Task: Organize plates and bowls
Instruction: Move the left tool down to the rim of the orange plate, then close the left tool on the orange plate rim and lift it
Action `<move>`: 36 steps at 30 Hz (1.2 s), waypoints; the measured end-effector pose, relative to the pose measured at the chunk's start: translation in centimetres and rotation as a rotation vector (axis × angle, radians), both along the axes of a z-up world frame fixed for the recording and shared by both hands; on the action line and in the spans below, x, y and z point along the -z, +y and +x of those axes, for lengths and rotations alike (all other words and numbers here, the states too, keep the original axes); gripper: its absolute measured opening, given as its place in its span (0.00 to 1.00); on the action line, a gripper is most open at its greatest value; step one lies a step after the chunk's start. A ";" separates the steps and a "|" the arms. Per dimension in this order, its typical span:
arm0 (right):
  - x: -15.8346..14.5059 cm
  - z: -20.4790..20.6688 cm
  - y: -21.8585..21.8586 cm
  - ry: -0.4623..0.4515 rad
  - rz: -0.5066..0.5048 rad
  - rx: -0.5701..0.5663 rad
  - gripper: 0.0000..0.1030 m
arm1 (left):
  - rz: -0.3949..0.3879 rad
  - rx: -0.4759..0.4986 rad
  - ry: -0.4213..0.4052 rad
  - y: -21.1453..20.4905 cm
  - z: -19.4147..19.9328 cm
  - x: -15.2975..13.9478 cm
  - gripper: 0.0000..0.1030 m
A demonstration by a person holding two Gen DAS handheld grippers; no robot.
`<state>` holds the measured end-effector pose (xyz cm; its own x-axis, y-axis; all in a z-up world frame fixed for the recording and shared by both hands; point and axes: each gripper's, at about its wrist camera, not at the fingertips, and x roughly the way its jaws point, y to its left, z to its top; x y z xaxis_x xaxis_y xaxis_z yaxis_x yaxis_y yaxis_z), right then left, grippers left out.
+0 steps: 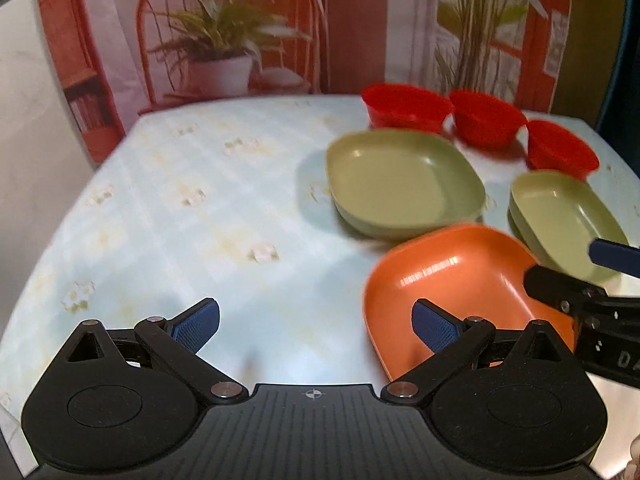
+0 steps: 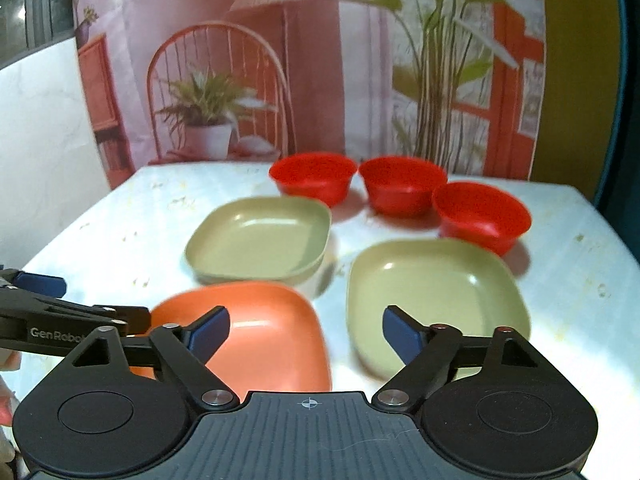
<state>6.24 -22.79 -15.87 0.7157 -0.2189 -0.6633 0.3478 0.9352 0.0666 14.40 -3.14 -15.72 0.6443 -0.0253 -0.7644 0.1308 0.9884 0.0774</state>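
Both claws stand wide and hold nothing: the left gripper [image 1: 315, 326] hovers over bare table [image 1: 168, 216] just left of the orange plate [image 2: 256, 336], the right gripper [image 2: 306, 330] above that plate's right edge. Two green plates [image 2: 260, 236] [image 2: 432, 292] lie just beyond the orange plate, three red bowls [image 2: 314, 176] [image 2: 402, 184] [image 2: 480, 214] farther behind. The grippers sit close together, so I judge they could knock each other, or nudge the orange plate into a green one, while reaching
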 end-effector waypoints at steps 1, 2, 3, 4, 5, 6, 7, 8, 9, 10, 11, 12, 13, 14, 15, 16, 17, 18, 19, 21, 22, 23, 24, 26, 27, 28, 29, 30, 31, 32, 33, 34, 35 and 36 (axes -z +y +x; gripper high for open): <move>0.3 -0.1 0.0 0.006 0.008 -0.003 0.74 | -0.001 0.001 0.013 -0.1 -0.1 0.3 1.00; 0.4 -0.1 -0.1 0.011 0.016 -0.005 0.71 | -0.003 0.000 0.024 -0.1 -0.1 0.5 1.00; 0.5 -0.2 -0.1 0.012 0.024 -0.007 0.69 | -0.007 -0.002 0.033 0.1 -0.1 0.7 1.00; 0.6 -0.2 -0.1 0.013 0.029 -0.007 0.69 | -0.013 -0.004 0.035 0.1 0.0 0.8 1.00; 0.6 -0.3 -0.1 0.013 0.034 -0.010 0.69 | -0.020 -0.007 0.039 0.2 -0.1 0.9 1.00; 0.7 -0.4 -0.1 0.014 0.035 -0.014 0.68 | -0.024 -0.011 0.043 0.3 0.0 1.0 1.00; 0.7 -0.5 -0.1 0.015 0.034 -0.017 0.68 | -0.027 -0.016 0.047 0.5 0.0 1.1 1.00; 0.7 -0.4 -0.1 0.018 0.035 -0.022 0.65 | -0.031 -0.019 0.052 0.4 0.0 1.2 0.99; 0.8 -0.4 -0.1 0.022 0.037 -0.026 0.62 | -0.041 -0.020 0.060 0.5 0.1 1.3 0.98; 0.9 -0.4 0.0 0.026 0.041 -0.031 0.61 | -0.050 -0.021 0.069 0.5 0.1 1.4 0.98; 0.9 -0.3 -0.1 0.032 0.046 -0.035 0.58 | -0.059 -0.023 0.079 0.6 0.2 1.5 0.96; 0.9 -0.3 0.0 0.034 0.049 -0.040 0.56 | -0.065 -0.026 0.090 0.6 0.4 1.7 0.94; 1.0 -0.3 0.0 0.036 0.051 -0.045 0.55 | -0.074 -0.027 0.099 0.5 0.5 1.9 0.90; 1.0 -0.3 0.1 0.038 0.050 -0.051 0.53 | -0.090 -0.031 0.114 0.8 0.6 2.1 0.89; 1.1 -0.3 0.2 0.040 0.049 -0.057 0.52 | -0.107 -0.038 0.127 1.0 0.6 2.4 0.88; 1.1 -0.3 0.3 0.043 0.047 -0.062 0.51 | -0.125 -0.047 0.140 1.2 0.7 2.7 0.88; 1.2 -0.2 0.4 0.047 0.045 -0.068 0.50 | -0.146 -0.054 0.155 1.5 0.8 3.0 0.88; 1.2 -0.2 0.4 0.053 0.044 -0.069 0.49 | -0.150 -0.054 0.147 1.5 0.7 3.0 0.88; 1.4 -0.2 0.3 0.057 0.045 -0.068 0.49 | -0.150 -0.052 0.149 1.5 0.7 3.0 0.88; 1.6 -0.1 0.3 0.066 0.048 -0.059 0.47 | -0.138 -0.045 0.151 1.2 0.6 3.1 0.88; 1.7 -0.1 0.1 0.069 0.051 -0.055 0.46 | -0.131 -0.040 0.152 1.1 0.6 3.2 0.89; 1.8 0.0 -0.1 0.073 0.055 -0.052 0.44 | -0.128 -0.037 0.152 1.0 0.6 3.2 0.91; 1.9 0.0 -0.2 0.077 0.060 -0.050 0.43 | -0.129 -0.035 0.152 0.9 0.6 3.2 0.91; 2.1 0.0 -0.4 0.083 0.071 -0.046 0.42 | -0.125 -0.031 0.152 0.8 0.6 3.3 0.92; 2.2 0.0 -0.5 0.087 0.075 -0.043 0.41 | -0.123 -0.030 0.154 0.7 0.7 3.2 0.92; 2.3 0.0 -0.5 0.091 0.076 -0.040 0.41 | -0.123 -0.028 0.155 0.7 0.7 3.2 0.92; 2.4 0.0 -0.6 0.096 0.078 -0.036 0.40 | -0.129 -0.026 0.155 0.7 0.6 3.1 0.92; 2.5 0.0 -0.6 0.100 0.081 -0.030 0.38 | -0.137 -0.023 0.156 0.8 0.5 3.1 0.91; 2.5 0.0 -0.7 0.103 0.085 -0.028 0.37 | -0.146 -0.017 0.156 0.9 0.4 3.0 0.89; 2.5 0.0 -0.7 0.105 0.088 -0.027 0.34 | -0.155 -0.014 0.154 0.9 0.4 2.8 0.84; 2.6 0.0 -0.8 0.109 0.092 -0.027 0.32 | -0.170 -0.010 0.152 1.1 0.1 2.7 0.80; 2.6 -0.1 -0.8 0.112 0.098 -0.030 0.32 | -0.197 -0.003 0.150 1.4 -0.1 2.6 0.72; 2.6 -0.2 -0.8 0.115 0.100 -0.034 0.31 | -0.224 0.006 0.150 1.6 -0.2 2.5 0.61; 2.5 -0.2 -0.8 0.117 0.102 -0.038 0.31 | -0.243 0.017 0.153 1.7 -0.3 2.4 0.54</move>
<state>6.01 -23.57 -18.41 0.6387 -0.1206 -0.7600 0.3232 0.9383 0.1227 14.12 -1.41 -18.10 0.5202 -0.2298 -0.8225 0.1395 0.9730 -0.1836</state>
